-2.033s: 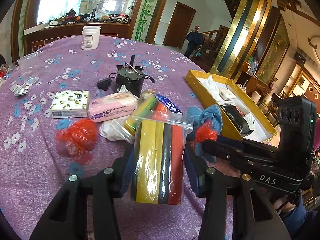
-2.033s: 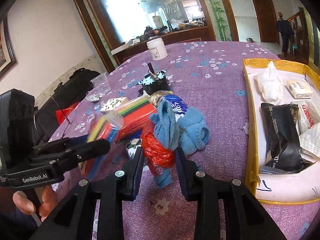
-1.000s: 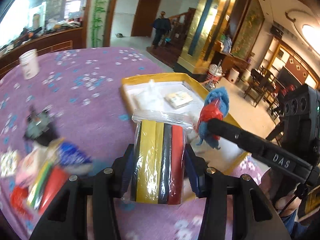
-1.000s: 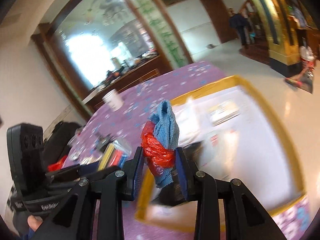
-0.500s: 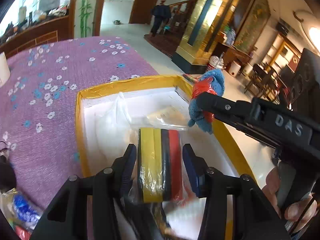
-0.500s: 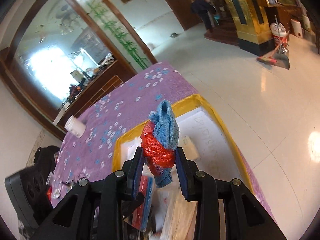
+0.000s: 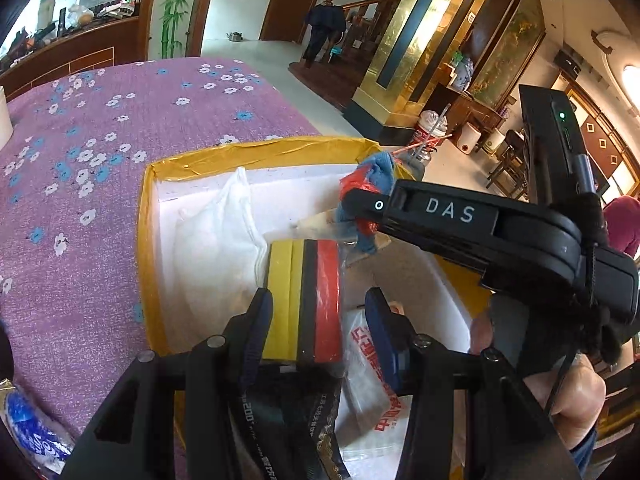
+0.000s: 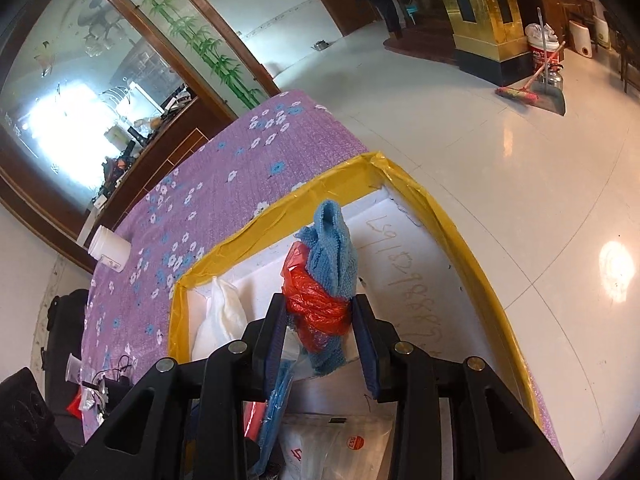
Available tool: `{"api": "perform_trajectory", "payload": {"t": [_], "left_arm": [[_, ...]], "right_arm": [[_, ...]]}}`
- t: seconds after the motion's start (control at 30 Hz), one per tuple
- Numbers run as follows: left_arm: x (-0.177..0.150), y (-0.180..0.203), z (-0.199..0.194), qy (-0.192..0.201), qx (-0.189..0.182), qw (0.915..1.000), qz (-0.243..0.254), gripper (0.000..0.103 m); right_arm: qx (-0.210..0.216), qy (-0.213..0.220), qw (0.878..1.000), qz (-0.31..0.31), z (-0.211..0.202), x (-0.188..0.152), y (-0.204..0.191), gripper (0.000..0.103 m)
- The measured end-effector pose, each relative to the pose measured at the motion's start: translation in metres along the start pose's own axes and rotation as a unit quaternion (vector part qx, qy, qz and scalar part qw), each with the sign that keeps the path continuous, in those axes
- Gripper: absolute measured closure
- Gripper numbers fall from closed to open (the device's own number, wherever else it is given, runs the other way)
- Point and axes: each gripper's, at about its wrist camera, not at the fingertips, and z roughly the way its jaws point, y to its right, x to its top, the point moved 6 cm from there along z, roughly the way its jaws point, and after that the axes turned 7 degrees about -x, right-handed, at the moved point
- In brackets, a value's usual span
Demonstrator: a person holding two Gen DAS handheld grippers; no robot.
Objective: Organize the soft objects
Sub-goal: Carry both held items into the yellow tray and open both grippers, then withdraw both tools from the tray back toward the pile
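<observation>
A clear bag of yellow, black and red strips (image 7: 304,300) sits between the pads of my left gripper (image 7: 318,300), low over the yellow-rimmed white box (image 7: 256,152); only clear plastic shows beside the right pad. The right gripper (image 8: 319,304) holds a bundle of blue cloth and red plastic bag (image 8: 324,276) over the box's far half (image 8: 440,216). Its jaws are opening, and both pads still touch the bundle. From the left wrist view, that bundle (image 7: 372,176) pokes out at the right gripper's tip.
Inside the box lie a white plastic bag (image 7: 216,240), a black packet (image 7: 288,412) and a white packet with red print (image 7: 372,360). Purple floral cloth (image 7: 80,200) covers the table, with a white jar (image 8: 110,248) far back. Beyond the box is bare floor.
Both grippers carried their loads from the pile across the table to above the box and sank lower. The right jaws stand slightly wider around the bundle.
</observation>
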Motion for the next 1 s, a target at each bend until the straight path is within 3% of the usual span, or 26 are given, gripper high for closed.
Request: {"api": "perform_trajectory", "payload": {"t": [0.1, 0.23, 0.4, 0.57, 0.77, 1.0], "left_arm": [[-0.001, 0.001, -0.001, 0.001, -0.001, 1.0, 0.001, 0.055], [-0.001, 0.002, -0.004, 0.007, 0.004, 0.9999, 0.006, 0.049], [0.002, 0.005, -0.009, 0.018, 0.008, 0.9997, 0.014, 0.044], [0.005, 0.014, -0.025, 0.035, 0.009, 0.9992, 0.021, 0.039], [-0.001, 0.027, -0.049, 0.046, 0.015, 0.9984, 0.03, 0.037], [-0.032, 0.033, -0.084, 0.044, 0.02, 0.9979, 0.042, 0.036]], "right_arm": [[0.001, 0.015, 1.0, -0.007, -0.006, 0.0, -0.002, 0.053], [-0.008, 0.037, 0.999, -0.011, -0.02, -0.001, -0.001, 0.053], [0.01, 0.078, 0.997, -0.004, -0.061, -0.006, -0.002, 0.052], [0.023, 0.13, 0.991, 0.001, -0.113, -0.039, 0.004, 0.038], [0.038, 0.133, 0.99, 0.012, -0.144, -0.076, 0.021, 0.038], [0.048, 0.128, 0.991, 0.004, -0.163, -0.109, 0.014, 0.038]]}}
